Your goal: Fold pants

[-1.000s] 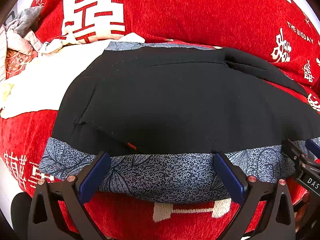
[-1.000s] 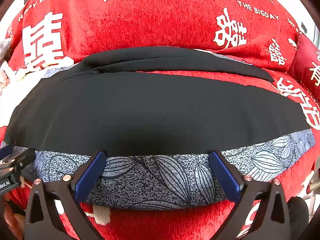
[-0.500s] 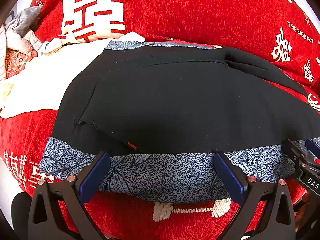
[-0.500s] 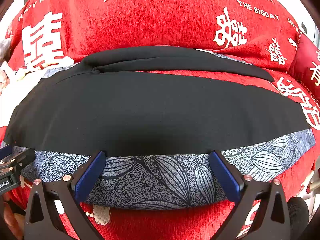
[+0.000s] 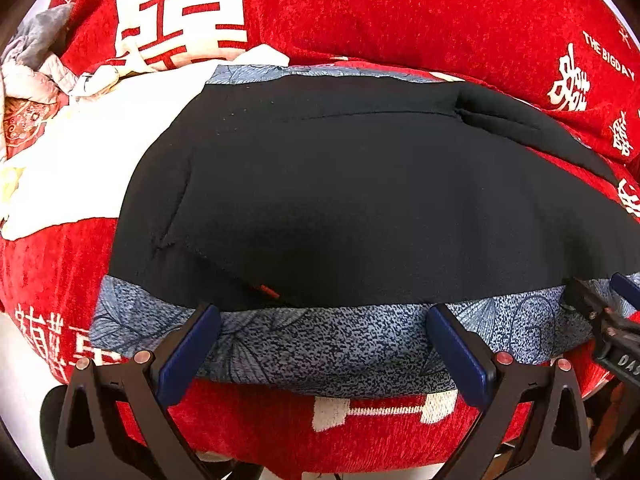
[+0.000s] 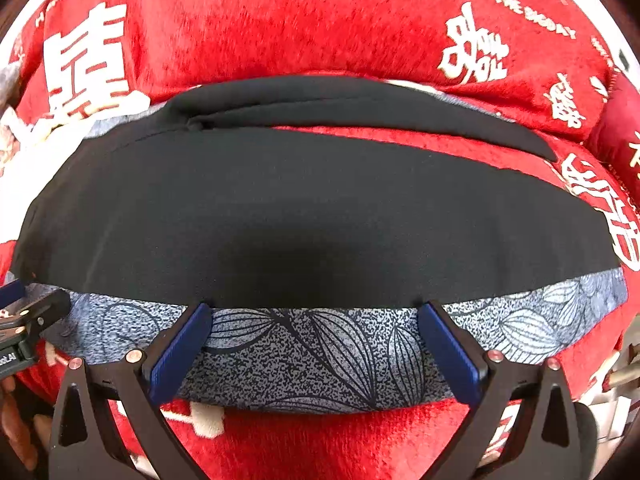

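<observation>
The black pants (image 5: 360, 200) lie spread flat on a red cover, with a blue-grey leaf-print band (image 5: 340, 344) along their near edge. They show in the right wrist view (image 6: 300, 220) with the print band (image 6: 320, 352) in front too. My left gripper (image 5: 324, 320) is open, its blue pads either side of the band. My right gripper (image 6: 316, 316) is open in the same way over the band further right. Each gripper's tip shows at the edge of the other's view.
The red cover (image 5: 400, 12) with white characters spreads all around. A white cloth (image 5: 92, 152) and crumpled grey and patterned clothes (image 5: 32, 60) lie at the far left. A red cushion (image 6: 616, 128) sits at the right.
</observation>
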A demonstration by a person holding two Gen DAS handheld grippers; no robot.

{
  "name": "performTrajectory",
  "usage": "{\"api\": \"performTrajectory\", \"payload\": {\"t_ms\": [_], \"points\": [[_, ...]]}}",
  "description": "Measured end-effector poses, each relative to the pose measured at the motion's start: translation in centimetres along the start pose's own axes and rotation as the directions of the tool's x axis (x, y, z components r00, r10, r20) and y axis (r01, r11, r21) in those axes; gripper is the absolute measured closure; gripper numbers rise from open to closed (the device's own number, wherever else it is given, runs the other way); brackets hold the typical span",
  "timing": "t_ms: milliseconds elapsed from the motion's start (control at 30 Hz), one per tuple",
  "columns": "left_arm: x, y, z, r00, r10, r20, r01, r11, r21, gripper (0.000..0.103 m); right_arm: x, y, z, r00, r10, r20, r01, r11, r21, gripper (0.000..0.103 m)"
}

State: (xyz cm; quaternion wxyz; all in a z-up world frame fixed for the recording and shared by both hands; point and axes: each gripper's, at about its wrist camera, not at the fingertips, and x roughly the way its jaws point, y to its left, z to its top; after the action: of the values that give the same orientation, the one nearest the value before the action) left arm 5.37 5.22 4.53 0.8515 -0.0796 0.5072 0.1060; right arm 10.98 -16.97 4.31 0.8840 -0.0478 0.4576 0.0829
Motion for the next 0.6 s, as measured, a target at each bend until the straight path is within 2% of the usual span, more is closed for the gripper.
{"api": "performTrajectory", "payload": {"t_ms": [133, 333, 600], "points": [[-0.5, 0.4, 1.1, 1.0, -0.014, -0.01, 0.014, 1.0, -0.004, 0.0, -1.4, 0.3, 2.1, 0.998, 0.029, 0.057, -0.028, 0.999, -0.015, 0.0], [-0.1, 1.1, 4.6, 1.0, -0.003, -0.028, 0.002, 1.0, -0.017, 0.0, -1.7, 2.2, 6.5, 0.995, 0.05, 0.087, -0.038, 0.991, -0.129, 0.0], [0.6, 1.1, 10.4, 0.999, -0.007, -0.035, 0.007, 1.0, -0.011, 0.0, 0.2, 3.6, 12.5, 0.994, 0.078, 0.073, -0.063, 0.981, -0.186, 0.0]]}}
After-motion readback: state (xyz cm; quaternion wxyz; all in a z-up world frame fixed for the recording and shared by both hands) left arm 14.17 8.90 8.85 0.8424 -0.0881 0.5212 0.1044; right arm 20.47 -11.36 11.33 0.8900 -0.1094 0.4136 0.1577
